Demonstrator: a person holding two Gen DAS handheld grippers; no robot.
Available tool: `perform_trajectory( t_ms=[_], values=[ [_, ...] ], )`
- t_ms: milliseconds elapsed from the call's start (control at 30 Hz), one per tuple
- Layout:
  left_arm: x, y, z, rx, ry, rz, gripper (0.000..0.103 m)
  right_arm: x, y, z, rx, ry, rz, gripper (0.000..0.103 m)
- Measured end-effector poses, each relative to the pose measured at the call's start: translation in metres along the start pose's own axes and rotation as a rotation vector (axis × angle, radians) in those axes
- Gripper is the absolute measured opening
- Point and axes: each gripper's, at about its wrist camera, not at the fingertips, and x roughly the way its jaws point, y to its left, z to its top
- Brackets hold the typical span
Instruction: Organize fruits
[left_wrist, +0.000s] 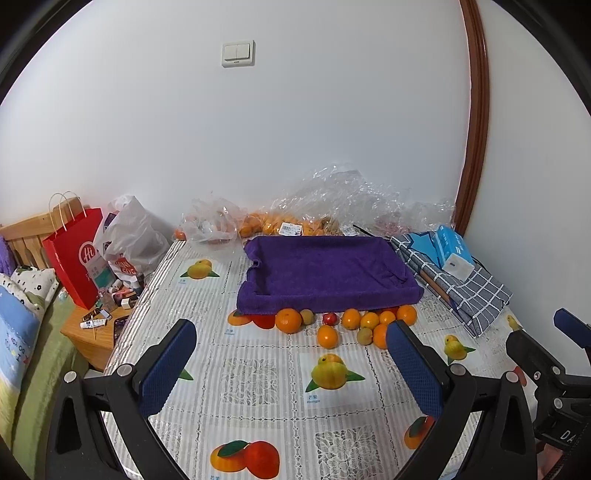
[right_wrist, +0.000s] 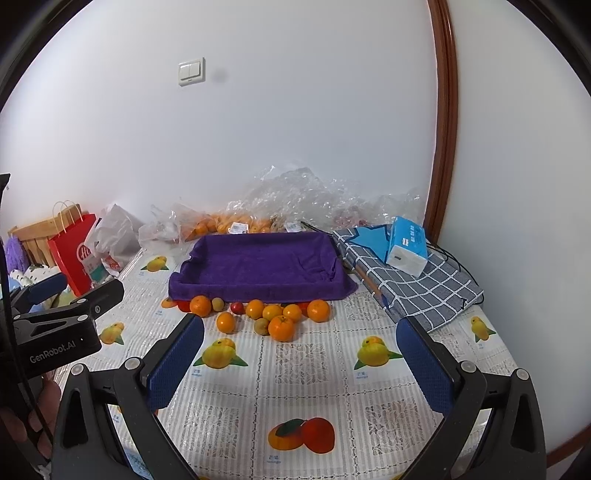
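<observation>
The fruits (left_wrist: 354, 325) sit in a little bunch on the table (left_wrist: 258, 398), right up against the front edge of the purple tray (left_wrist: 325, 269). Most are oranges (right_wrist: 281, 328), with one small red fruit (right_wrist: 237, 307) and a couple of little greenish ones (right_wrist: 261, 326) mixed in. The tray is lined with a soft purple towel and has nothing in it, so it looks like the place where the fruits should go. The soft towel would stop round fruit from rolling and bumping.

The left tongs (left_wrist: 291, 369) are wide open and hold nothing. They hang low over the table, near the person, pointing at the fruits. The right tongs (right_wrist: 301, 363) are wide open too and also hold nothing. Both are a good way back from the bunch, so no fruit is picked yet and the job looks like it is only starting.

More oranges lie in clear bags (left_wrist: 288, 225) by the wall behind the tray. A blue tissue pack (right_wrist: 406, 243) rests on a checked cloth (right_wrist: 424, 288) to the right
</observation>
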Motion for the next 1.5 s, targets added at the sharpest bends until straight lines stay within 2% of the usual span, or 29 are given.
perform_trajectory(
  t_ms=[300,700,767,833,1267,1500],
  values=[
    [0.015,0.009,0.000,-0.009,0.022,-0.002,0.103,0.008,0.006,-0.003,-0.016,0.005,0.000,0.103],
    [0.043,0.017,-0.004,-0.013,0.060,0.005,0.103,0.041,0.011,-0.014,-0.064,0.059,0.021,0.103],
    [0.050,0.018,-0.006,-0.010,0.071,0.010,0.103,0.048,0.010,-0.015,-0.073,0.066,0.000,0.103],
    [0.056,0.020,-0.008,-0.014,0.077,0.015,0.103,0.054,0.008,-0.015,-0.069,0.081,-0.025,0.103],
    [0.096,0.033,-0.016,-0.054,0.135,0.021,0.103,0.097,-0.013,-0.025,0.000,0.125,-0.035,0.103],
    [0.119,0.035,-0.025,-0.052,0.174,0.026,0.103,0.132,-0.023,-0.041,0.002,0.188,-0.028,0.103]
  ],
)
